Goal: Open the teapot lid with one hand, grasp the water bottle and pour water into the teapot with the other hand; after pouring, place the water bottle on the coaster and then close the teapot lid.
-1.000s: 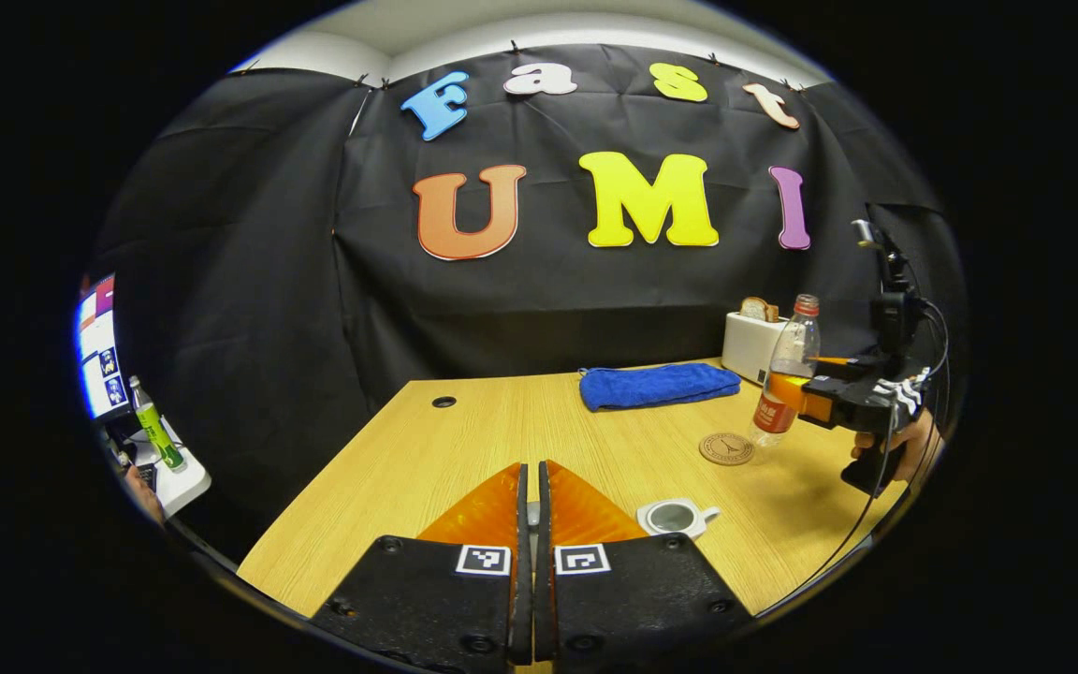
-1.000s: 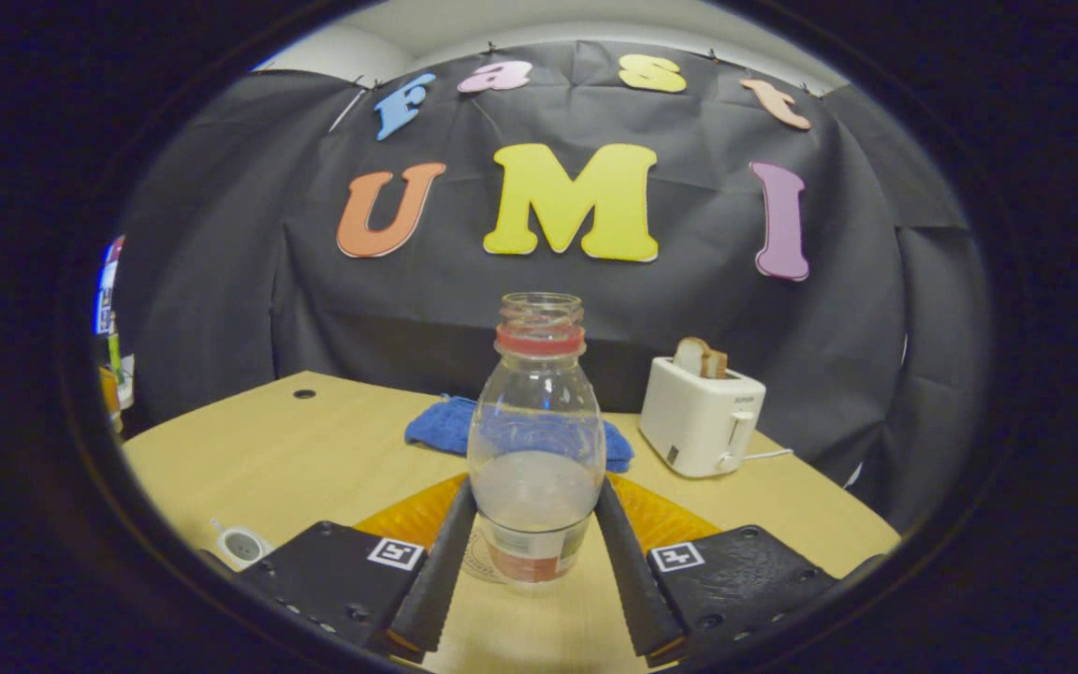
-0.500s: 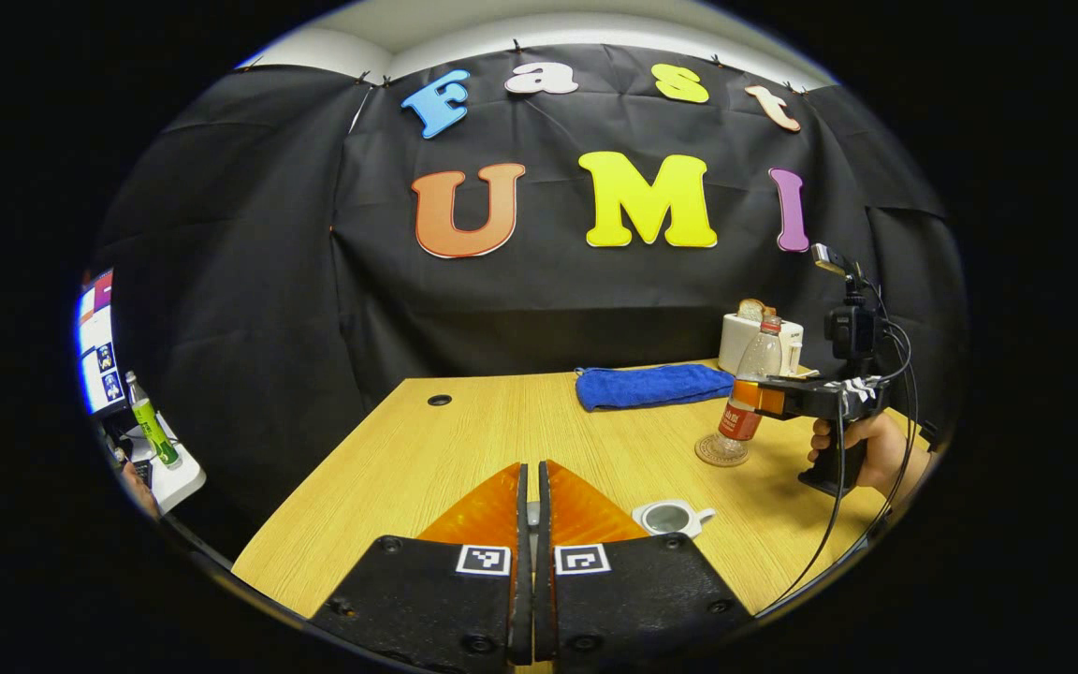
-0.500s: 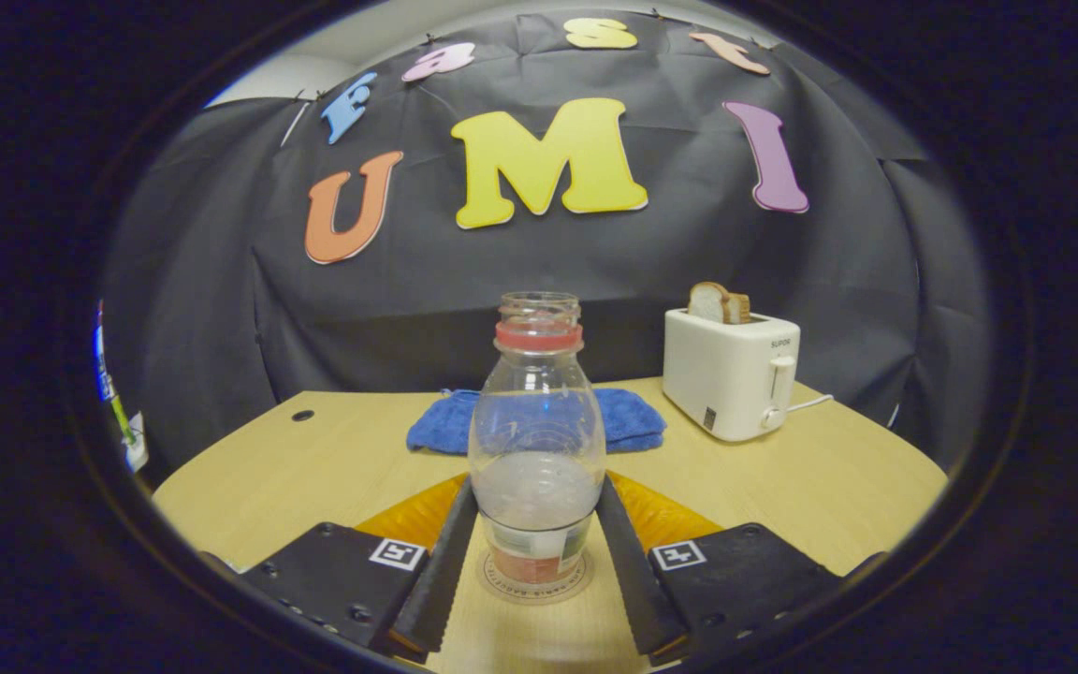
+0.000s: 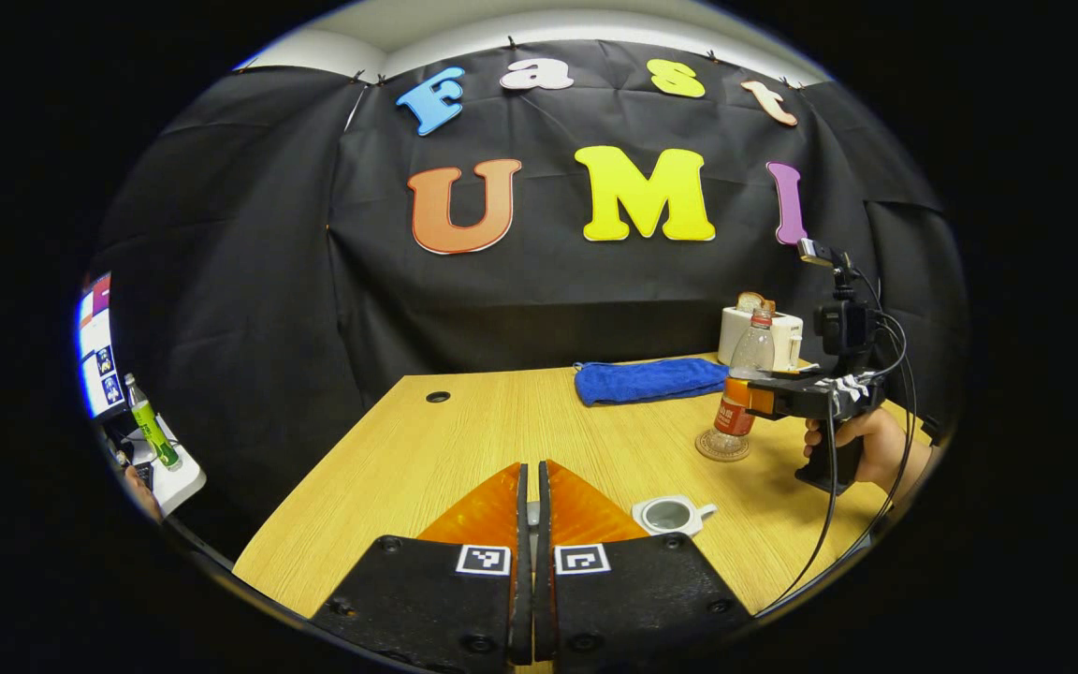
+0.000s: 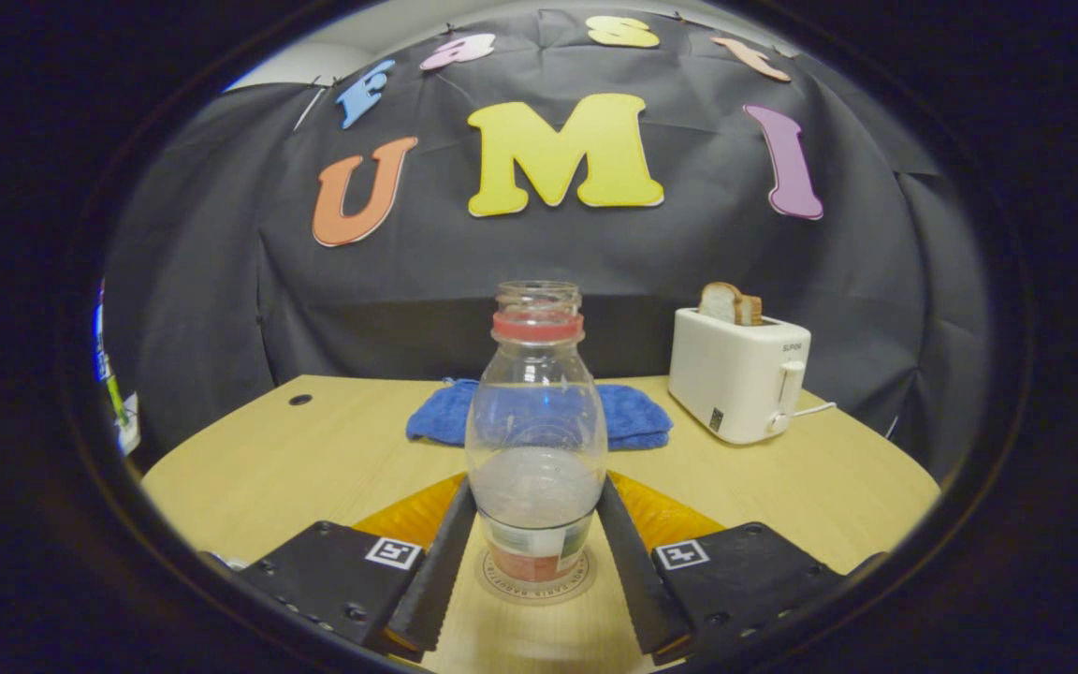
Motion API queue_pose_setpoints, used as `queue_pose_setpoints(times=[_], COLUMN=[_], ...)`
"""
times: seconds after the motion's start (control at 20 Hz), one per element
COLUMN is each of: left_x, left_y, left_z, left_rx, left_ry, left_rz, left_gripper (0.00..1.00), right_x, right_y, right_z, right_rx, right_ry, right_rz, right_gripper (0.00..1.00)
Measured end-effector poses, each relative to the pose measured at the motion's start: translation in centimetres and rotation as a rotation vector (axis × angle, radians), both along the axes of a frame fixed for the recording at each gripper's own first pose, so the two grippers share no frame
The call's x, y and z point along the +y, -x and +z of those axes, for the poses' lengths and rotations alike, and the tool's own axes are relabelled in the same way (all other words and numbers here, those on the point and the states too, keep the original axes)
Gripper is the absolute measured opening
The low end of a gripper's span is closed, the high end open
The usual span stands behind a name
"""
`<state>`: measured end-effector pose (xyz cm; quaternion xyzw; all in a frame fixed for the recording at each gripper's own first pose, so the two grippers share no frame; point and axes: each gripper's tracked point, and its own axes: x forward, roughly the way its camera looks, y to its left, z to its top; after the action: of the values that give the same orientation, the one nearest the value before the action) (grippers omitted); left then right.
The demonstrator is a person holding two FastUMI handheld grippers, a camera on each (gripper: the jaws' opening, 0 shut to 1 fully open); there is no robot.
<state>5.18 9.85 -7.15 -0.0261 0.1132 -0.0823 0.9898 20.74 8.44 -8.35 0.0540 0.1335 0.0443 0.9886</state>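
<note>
A clear water bottle (image 6: pixel 536 440) with a red neck ring and no cap stands upright on the round coaster (image 6: pixel 502 588). My right gripper (image 6: pixel 536 494) is shut on the bottle's lower body, one finger pressing each side. In the left gripper view the bottle (image 5: pixel 750 356), the coaster (image 5: pixel 722 447) and the right gripper (image 5: pixel 752 399) sit at the right, with a hand (image 5: pixel 876 447) on the grip. The small white teapot (image 5: pixel 672 515) stands open on the table, just right of my left gripper (image 5: pixel 531 473). That gripper is shut on the teapot lid, of which a grey sliver shows between the fingers.
A blue towel (image 6: pixel 633 417) lies at the back of the wooden table (image 5: pixel 464 449). A white toaster (image 6: pixel 737 374) holding bread stands at the back right. A small hole (image 5: pixel 438 397) marks the table's far left. A side table with a green bottle (image 5: pixel 151 431) stands left.
The right gripper carried the bottle down and over to the coaster, and the bottle now rests on it. The left gripper has stayed where it was, still shut.
</note>
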Motion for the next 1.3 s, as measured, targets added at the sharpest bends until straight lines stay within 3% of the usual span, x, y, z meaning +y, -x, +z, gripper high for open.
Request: queue_pose_setpoints(times=[0.15, 0.55, 0.7, 1.3], left_x=[-0.1, -0.3, -0.7, -6.7], left_y=[-0.1, -0.2, -0.1, -0.1], left_z=[-0.1, -0.1, 0.1, 1.2], left_rx=[0.000, 0.001, -0.004, -0.048], left_ry=[-0.003, 0.007, -0.001, 0.084], left_rz=[-0.001, -0.001, -0.006, -0.080], left_gripper=[0.04, 0.04, 0.04, 0.03], right_x=[0.0, -0.1, -0.5, -7.1], right_y=[0.0, 1.7, 3.5, 12.7], right_z=[-0.3, 0.6, 2.3, 5.3], right_rx=[0.014, 0.005, -0.061, -0.243], right_ry=[0.007, -0.007, -0.001, 0.123], right_rz=[0.002, 0.035, 0.104, 0.111], right_gripper=[0.77, 0.97, 0.94, 0.96])
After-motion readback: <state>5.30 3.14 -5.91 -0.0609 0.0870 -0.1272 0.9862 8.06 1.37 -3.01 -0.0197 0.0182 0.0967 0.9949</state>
